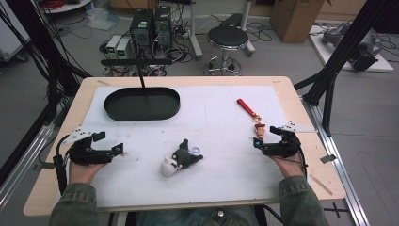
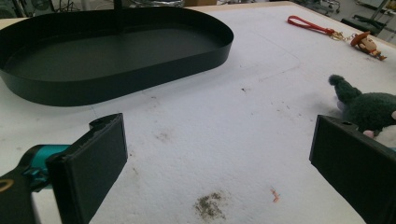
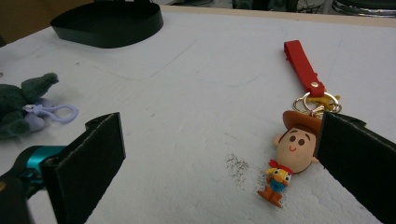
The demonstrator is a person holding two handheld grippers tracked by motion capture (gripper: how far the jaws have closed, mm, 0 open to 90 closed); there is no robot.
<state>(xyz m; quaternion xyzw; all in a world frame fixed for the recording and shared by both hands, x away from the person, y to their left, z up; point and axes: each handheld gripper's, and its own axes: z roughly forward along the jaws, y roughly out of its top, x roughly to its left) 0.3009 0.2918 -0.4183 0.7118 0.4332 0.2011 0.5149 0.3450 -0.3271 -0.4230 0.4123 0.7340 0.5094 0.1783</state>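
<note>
My left gripper (image 1: pixel 123 149) rests low over the left side of the white foam mat (image 1: pixel 221 179), its jaws spread wide with nothing between them; in the left gripper view (image 2: pixel 219 168) I see only stained mat in the gap. Ahead of it, toward the far left of the mat, sits the black oval tray (image 1: pixel 141 113), whose low wall (image 2: pixel 140 79) curves across the top of that view, with a thin black post rising from it. Near the middle of the mat, between my two hands, lies a dark green plush toy (image 1: pixel 184 157) on its side, with a pale lilac clip (image 3: pixel 58 112) at one end; in the left gripper view its fuzzy green body (image 2: pixel 369 107) lies just behind my right-hand jaw, apart from it as far as I can tell. Further right is the cowboy figure keychain (image 1: pixel 259 128), lying flat with its red strap (image 1: pixel 246 108) pointing toward the far edge of the table. My right gripper (image 1: pixel 257 143) hovers just on the near side of it, jaws spread wide as well; in the right gripper view (image 3: pixel 219 163) the figure (image 3: pixel 289 154) lies on the mat inside the gap, close against the right-hand jaw, which hides part of its hat brim, and I cannot tell whether they touch.
</note>
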